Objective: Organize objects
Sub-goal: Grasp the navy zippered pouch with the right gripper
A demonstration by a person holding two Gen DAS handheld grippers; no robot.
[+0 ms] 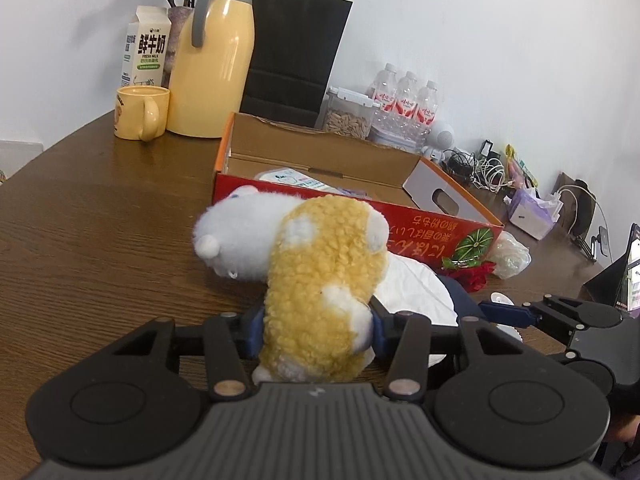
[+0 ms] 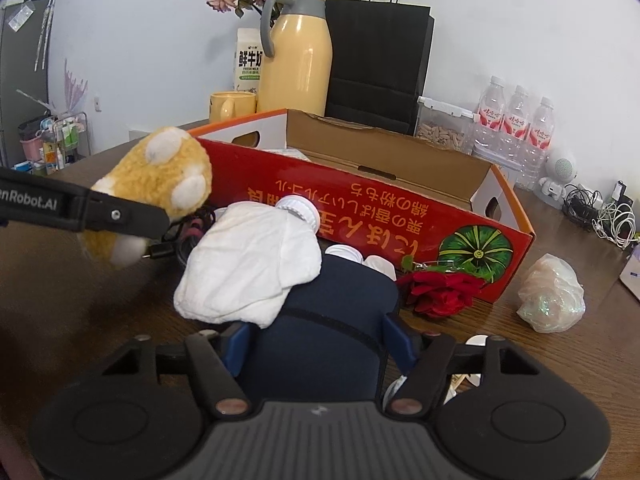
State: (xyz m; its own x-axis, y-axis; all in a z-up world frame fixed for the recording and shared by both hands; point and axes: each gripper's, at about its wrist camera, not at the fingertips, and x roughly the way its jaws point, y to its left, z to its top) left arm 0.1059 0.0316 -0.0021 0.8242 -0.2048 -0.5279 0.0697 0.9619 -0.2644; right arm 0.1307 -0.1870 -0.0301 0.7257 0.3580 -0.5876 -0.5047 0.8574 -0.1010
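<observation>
While the left gripper [image 1: 316, 320] clamped the plush toy [image 1: 320, 280] just before the red box [image 1: 400, 216], the right gripper [image 2: 320, 344] closed around a navy cloth item [image 2: 340, 320] on the table [image 1: 100, 240].

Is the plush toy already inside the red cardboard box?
No, the plush toy is clamped in the left claw in front of the red cardboard box, outside its near wall.

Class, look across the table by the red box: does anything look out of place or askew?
Yes. A red rose lies loose on the table against the red box, not in the vase, beside a crumpled plastic bag.
</observation>
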